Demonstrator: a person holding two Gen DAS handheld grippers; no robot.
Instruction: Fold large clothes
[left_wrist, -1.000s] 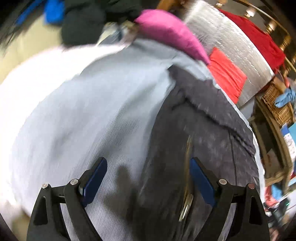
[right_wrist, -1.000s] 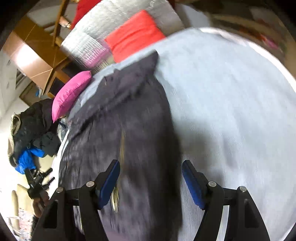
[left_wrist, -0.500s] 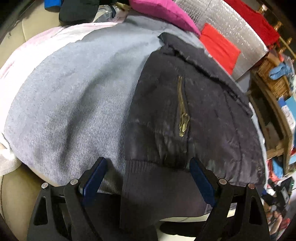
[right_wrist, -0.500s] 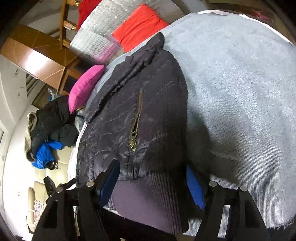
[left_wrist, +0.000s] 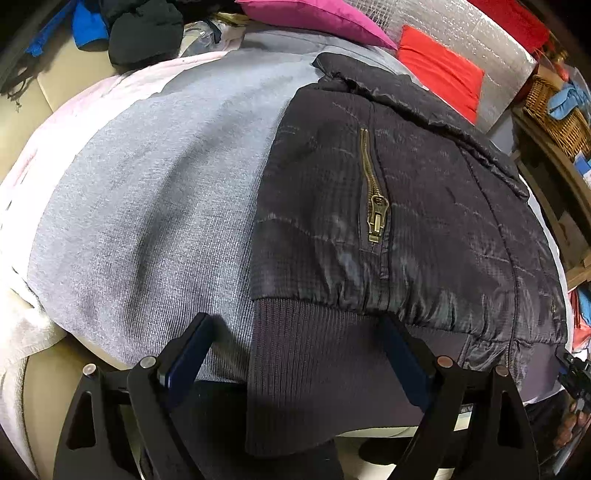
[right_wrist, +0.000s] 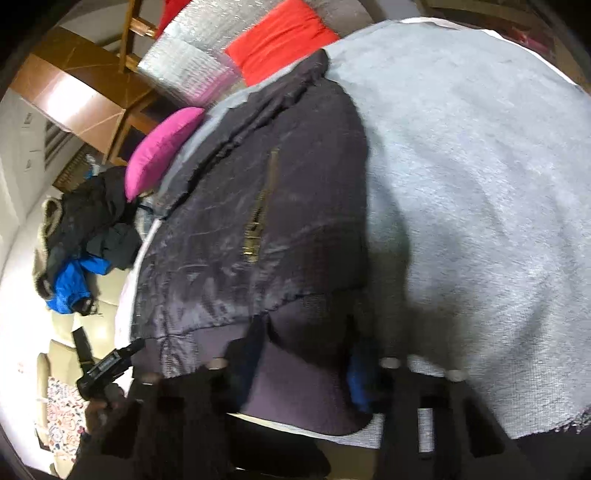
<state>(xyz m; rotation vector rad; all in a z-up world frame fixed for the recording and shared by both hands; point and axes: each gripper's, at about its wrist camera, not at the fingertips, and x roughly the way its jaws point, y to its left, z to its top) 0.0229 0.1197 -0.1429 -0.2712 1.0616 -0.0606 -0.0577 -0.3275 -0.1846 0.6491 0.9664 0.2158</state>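
Jacket (left_wrist: 424, 221) flat on a grey blanket (left_wrist: 147, 206), both grippers at its ribbed hem.

Dark and quilted, the jacket lies with its brass zip (left_wrist: 375, 199) facing up and its hem (left_wrist: 317, 354) hanging over the near edge of the blanket. The left gripper (left_wrist: 295, 362) stands wide, its blue pads either side of the hem's corner, not pressing it. The right gripper (right_wrist: 306, 369) is closing with the hem between its jaws; the view is blurred, so the pads seem not quite on the cloth. Beyond the jacket lie a pink cushion (left_wrist: 317, 18), a red cushion (left_wrist: 439, 70) and a silver mat (left_wrist: 480, 48); dark and blue clothes (right_wrist: 77, 236) are heaped to one side.
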